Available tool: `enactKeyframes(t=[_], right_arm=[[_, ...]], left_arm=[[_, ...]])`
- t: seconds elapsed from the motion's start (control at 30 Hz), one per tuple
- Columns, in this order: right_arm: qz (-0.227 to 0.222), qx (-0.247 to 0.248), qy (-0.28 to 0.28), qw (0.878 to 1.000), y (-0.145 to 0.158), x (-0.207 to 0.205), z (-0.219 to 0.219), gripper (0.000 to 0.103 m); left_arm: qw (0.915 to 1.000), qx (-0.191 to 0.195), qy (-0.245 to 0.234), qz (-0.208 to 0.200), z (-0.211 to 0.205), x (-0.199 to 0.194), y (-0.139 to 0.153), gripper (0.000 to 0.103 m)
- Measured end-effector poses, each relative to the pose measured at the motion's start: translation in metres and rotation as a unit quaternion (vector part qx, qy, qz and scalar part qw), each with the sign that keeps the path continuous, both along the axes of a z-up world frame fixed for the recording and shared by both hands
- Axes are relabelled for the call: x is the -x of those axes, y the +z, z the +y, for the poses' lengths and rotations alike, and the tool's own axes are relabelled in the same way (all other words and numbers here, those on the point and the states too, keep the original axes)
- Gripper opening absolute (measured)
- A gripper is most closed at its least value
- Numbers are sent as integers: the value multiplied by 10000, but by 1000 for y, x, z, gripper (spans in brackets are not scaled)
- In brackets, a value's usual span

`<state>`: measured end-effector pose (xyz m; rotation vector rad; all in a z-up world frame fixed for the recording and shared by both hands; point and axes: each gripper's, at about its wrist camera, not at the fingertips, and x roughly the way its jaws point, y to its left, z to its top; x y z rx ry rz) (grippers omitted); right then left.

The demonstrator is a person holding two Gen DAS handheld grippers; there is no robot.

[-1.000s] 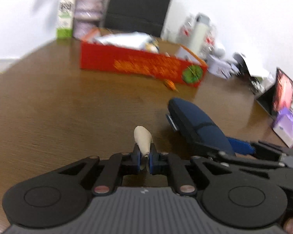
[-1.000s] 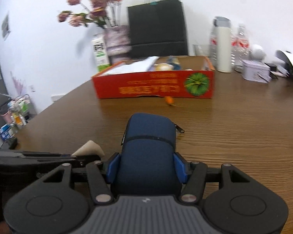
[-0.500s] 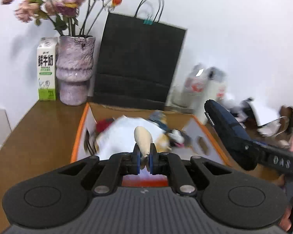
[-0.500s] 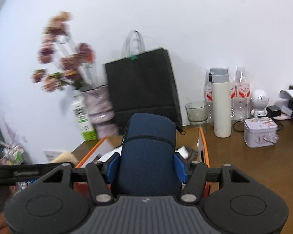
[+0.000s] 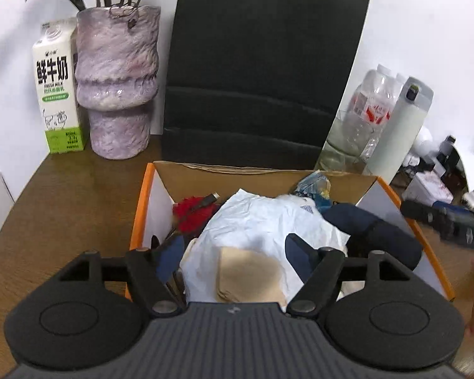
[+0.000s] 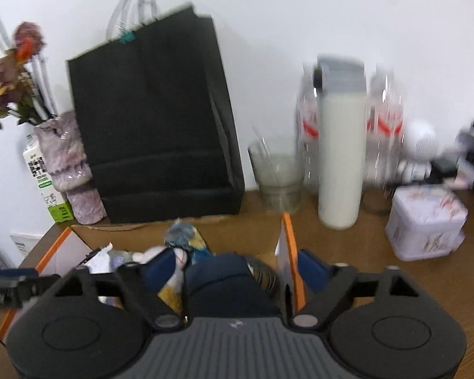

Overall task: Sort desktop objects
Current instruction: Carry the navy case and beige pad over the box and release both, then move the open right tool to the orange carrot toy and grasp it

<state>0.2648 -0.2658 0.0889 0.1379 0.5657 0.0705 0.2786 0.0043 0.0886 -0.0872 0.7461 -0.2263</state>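
as jaws part, tan packet (image 5: 248,271) below left tool (image 5: 233,255)

Box (image 5: 142,202) open on top, nearly full: white bag (image 5: 262,224), navy pouch (image 5: 379,237). 12 o'clock blocked by black bag (image 5: 262,63). 10 o'clock: vase (image 5: 117,79), carton (image 5: 58,88). 2 o'clock: flask (image 6: 341,145), glass (image 6: 278,180), tin (image 6: 426,221). Bare table (image 5: 72,202) at 9 o'clock.

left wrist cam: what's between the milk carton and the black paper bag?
In the left wrist view, the purple vase stands between the milk carton and the black paper bag.
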Motion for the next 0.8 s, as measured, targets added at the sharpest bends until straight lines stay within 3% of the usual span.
enactKeyframes(t=[0.07, 0.17, 0.27, 0.37, 0.47, 0.57, 0.8], right_arm=[[-2, 198, 289, 9994, 6, 6, 7, 87], [133, 354, 516, 9980, 10, 18, 16, 87], [155, 397, 529, 9977, 13, 41, 19, 87], [-22, 433, 614, 9972, 10, 80, 24, 87], [-234, 718, 607, 9953, 0, 126, 30, 87], [-197, 997, 663, 9926, -16, 165, 38, 86], [87, 1072, 935, 9898, -45, 252, 52, 85]], left_arm=[[9999, -108, 10, -100, -3, 9, 2, 85], [9989, -391, 10, -253, -11, 28, 7, 86], [9986, -409, 97, -313, -14, 52, 15, 90], [9969, -486, 419, -456, -18, 87, 23, 98], [9931, -433, 598, -906, -23, 141, 24, 103], [9919, -535, 490, -1045, -33, 190, 12, 103], [9936, -661, 435, -801, -42, 275, -30, 103]])
